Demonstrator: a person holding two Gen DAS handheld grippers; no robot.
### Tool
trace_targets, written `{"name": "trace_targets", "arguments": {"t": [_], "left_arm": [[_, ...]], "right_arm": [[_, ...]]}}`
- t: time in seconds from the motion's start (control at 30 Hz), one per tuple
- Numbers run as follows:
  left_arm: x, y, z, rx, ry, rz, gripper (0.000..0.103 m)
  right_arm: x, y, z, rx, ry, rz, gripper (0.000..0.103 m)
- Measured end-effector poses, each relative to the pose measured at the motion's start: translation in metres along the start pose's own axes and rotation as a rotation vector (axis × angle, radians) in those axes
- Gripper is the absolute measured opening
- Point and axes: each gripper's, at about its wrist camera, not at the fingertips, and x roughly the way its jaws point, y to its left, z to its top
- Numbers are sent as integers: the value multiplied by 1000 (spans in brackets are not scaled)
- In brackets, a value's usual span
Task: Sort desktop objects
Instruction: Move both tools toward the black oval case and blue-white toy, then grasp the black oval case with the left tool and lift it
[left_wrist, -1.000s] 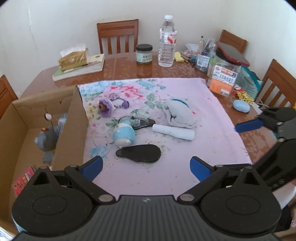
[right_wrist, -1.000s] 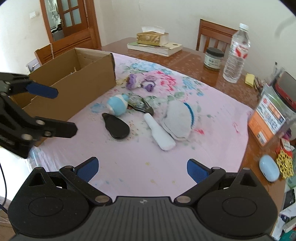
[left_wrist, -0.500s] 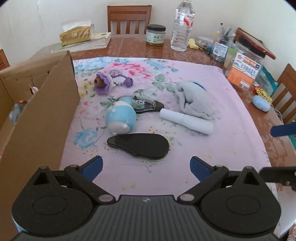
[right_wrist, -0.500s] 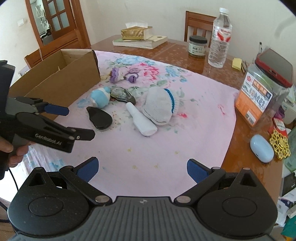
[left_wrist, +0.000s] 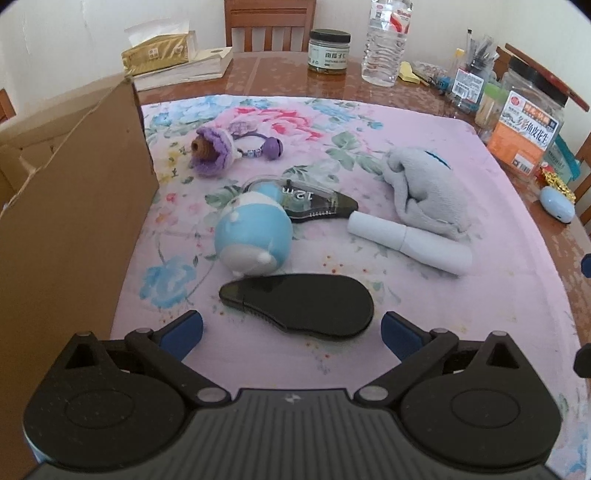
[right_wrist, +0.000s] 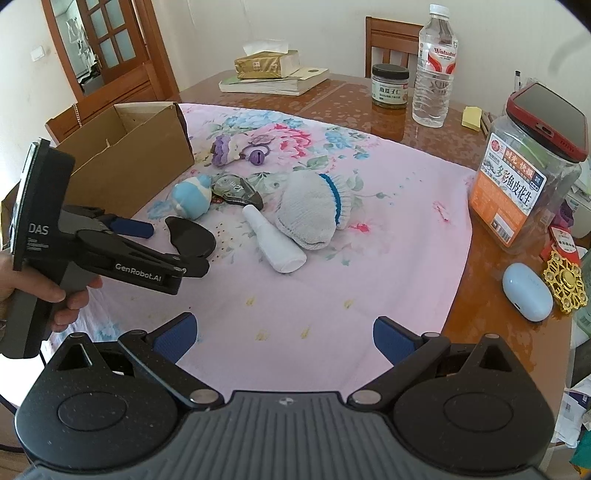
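The left claw (left_wrist: 291, 330) is spread wide, empty, just short of a black teardrop-shaped case (left_wrist: 303, 304) lying on the floral cloth (left_wrist: 480, 295) beside a cardboard box (left_wrist: 70, 221).

Cardboard box (left_wrist: 74, 206): cut off at 9 o'clock in the left view; its inside is hidden behind its own wall.
Black case (right_wrist: 192, 236): near end covered by the left gripper (right_wrist: 162, 247).
Hand (right_wrist: 55, 295): cropped at 9 o'clock.
Jar label (left_wrist: 328, 59): too small to read.
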Motion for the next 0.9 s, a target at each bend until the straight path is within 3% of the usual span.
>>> {"name": "trace_targets", "arguments": {"t": [0.3,0.57,0.9], "left_arm": [[8,-4,8,33,-30,-6,102],[7,-10,9,80,3,-39,102],[5,-5,11,46,1,-26,92]], "right_arm": [[7,-8,2,17,12,9,103],[8,-11,3,19,20,10,103],[14,-6,8,-13,28,18,103]]}}
